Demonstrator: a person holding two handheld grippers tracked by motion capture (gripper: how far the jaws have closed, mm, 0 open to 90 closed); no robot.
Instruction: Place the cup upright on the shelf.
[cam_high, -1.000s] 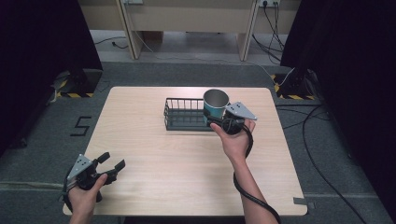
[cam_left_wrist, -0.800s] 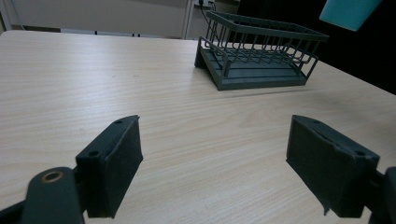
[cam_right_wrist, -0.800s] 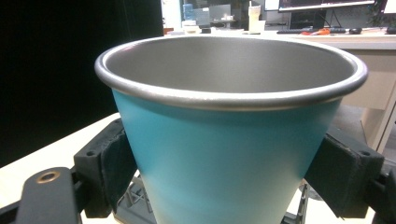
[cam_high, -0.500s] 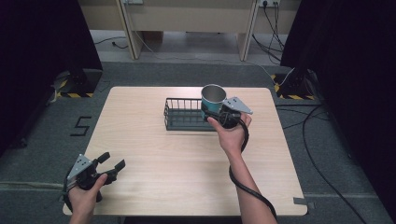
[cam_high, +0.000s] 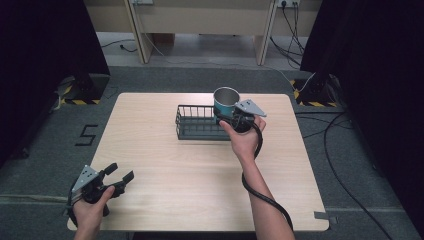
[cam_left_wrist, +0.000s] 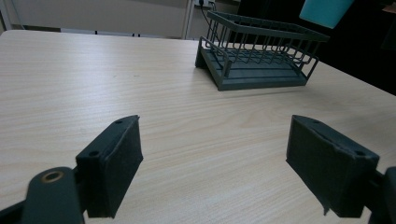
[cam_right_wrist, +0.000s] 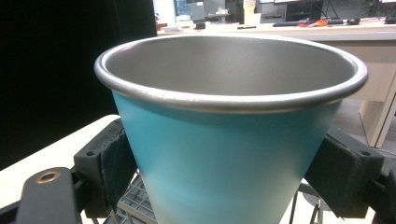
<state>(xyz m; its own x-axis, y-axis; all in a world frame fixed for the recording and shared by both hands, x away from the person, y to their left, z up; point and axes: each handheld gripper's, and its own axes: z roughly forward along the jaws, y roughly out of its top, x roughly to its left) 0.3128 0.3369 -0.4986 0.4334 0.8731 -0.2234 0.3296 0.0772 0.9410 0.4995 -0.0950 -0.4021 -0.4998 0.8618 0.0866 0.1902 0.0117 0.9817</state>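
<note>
A teal cup (cam_high: 225, 102) with a grey metal inside hangs upright above the right end of a dark wire rack (cam_high: 197, 122). My right gripper (cam_high: 231, 117) is shut on the cup, its pads (cam_right_wrist: 108, 168) pressed against the cup (cam_right_wrist: 224, 149) on both sides. The rack's grid (cam_right_wrist: 133, 203) lies just below it. My left gripper (cam_high: 119, 172) rests open at the table's near left corner with nothing between its pads (cam_left_wrist: 116, 163). From there the rack (cam_left_wrist: 259, 58) stands ahead to the right, with the cup's base (cam_left_wrist: 324, 11) above it.
The light wooden table (cam_high: 165, 165) carries the rack at its far middle. Black cables (cam_high: 345, 165) run across the grey floor on the right. Dark curtains flank the table, and pale desks (cam_high: 200, 20) stand behind it.
My right gripper has carried the cup a little to the left and up, over the rack's right end. The left gripper has stayed still.
</note>
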